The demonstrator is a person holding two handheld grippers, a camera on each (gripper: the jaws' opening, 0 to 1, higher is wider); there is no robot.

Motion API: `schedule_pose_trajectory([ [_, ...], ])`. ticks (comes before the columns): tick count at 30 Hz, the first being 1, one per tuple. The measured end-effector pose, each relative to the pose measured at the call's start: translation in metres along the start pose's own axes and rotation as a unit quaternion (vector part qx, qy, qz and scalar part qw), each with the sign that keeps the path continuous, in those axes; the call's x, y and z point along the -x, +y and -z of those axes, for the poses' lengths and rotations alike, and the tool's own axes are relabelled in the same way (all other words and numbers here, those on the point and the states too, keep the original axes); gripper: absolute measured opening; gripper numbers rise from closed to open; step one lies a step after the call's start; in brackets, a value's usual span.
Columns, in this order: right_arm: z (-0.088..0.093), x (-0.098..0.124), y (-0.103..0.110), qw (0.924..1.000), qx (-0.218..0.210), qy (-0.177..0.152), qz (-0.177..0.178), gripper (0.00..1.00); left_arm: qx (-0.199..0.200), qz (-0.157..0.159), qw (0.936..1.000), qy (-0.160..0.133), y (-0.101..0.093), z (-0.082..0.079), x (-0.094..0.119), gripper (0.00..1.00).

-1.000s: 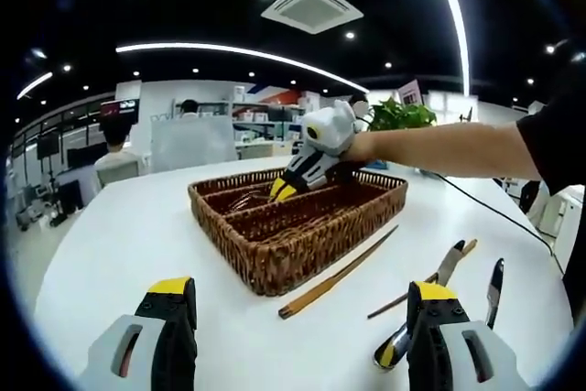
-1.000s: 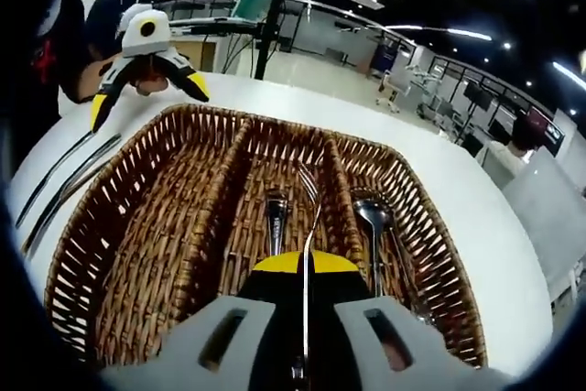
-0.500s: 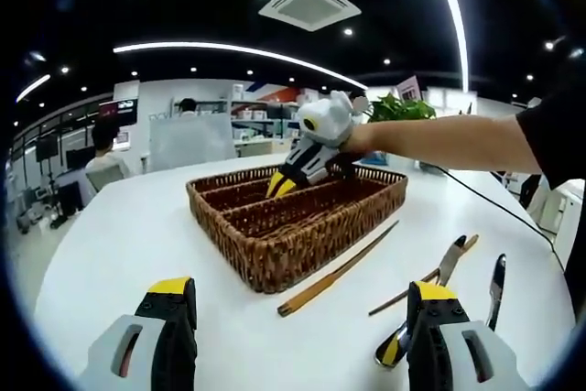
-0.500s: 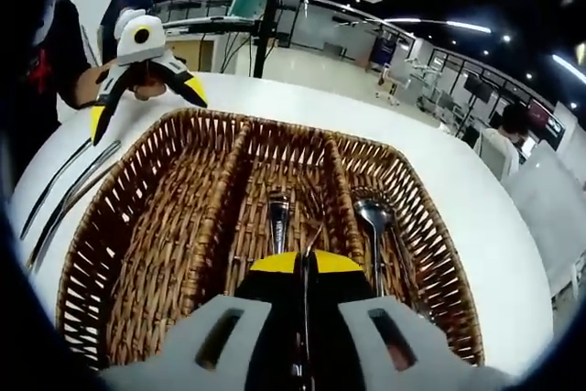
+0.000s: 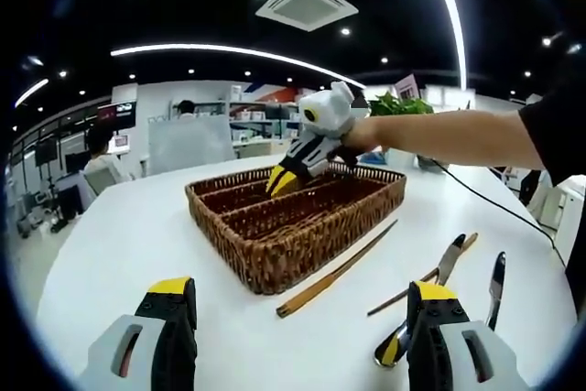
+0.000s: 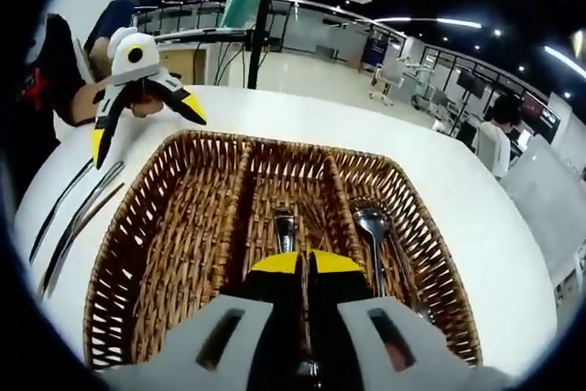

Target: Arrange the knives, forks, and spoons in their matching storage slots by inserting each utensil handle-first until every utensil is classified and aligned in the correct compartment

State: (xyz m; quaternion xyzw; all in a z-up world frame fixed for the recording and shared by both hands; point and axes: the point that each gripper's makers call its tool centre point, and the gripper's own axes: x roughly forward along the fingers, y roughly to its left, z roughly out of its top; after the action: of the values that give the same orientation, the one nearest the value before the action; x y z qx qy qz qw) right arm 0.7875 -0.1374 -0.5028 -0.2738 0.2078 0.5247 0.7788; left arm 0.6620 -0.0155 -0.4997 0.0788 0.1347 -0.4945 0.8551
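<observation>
Over brown wicker tray (image 6: 174,244) (three slots), right tongs (image 6: 305,263) closed

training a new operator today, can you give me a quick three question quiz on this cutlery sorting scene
1. True or false: the left claw is open and holds nothing.
2. Multiple choice: in the right gripper view, which compartment of the wicker tray holds the spoon? A) left B) middle C) right
3. Short answer: where is the right claw, and how do its jaws stand?

Key
1. True. Its jaws stand wide apart above the white table, with loose utensils lying ahead of it.
2. C. The left compartment looks bare in that view.
3. Over the tray's middle compartment, jaws pressed together on a thin metal utensil whose type cannot be told.
</observation>
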Motion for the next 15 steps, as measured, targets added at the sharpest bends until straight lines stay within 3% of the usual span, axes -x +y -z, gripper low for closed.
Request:
schedule_pose_trajectory([
  [4, 0.004, 0.0, -0.001, 1.0, -0.005, 0.008, -0.003, 0.0, 0.0, 0.0, 1.0, -0.001, 0.0, -0.001, 0.0, 1.0],
  [8, 0.004, 0.008, -0.022, 0.999, -0.003, 0.005, 0.043, 0.0, -0.001, 0.0, 1.0, -0.001, -0.001, -0.001, 0.0, 1.0],
  [13, 0.018, 0.005, -0.02, 0.9979, 0.005, 0.04, 0.05, 0.0, -0.002, 0.0, 1.0, -0.004, -0.002, -0.002, 0.001, 1.0],
  [15, 0.012, 0.004, -0.016, 0.9988, -0.002, 0.03, 0.038, 0.0, -0.002, -0.001, 1.0, -0.004, -0.002, -0.002, 0.001, 1.0],
])
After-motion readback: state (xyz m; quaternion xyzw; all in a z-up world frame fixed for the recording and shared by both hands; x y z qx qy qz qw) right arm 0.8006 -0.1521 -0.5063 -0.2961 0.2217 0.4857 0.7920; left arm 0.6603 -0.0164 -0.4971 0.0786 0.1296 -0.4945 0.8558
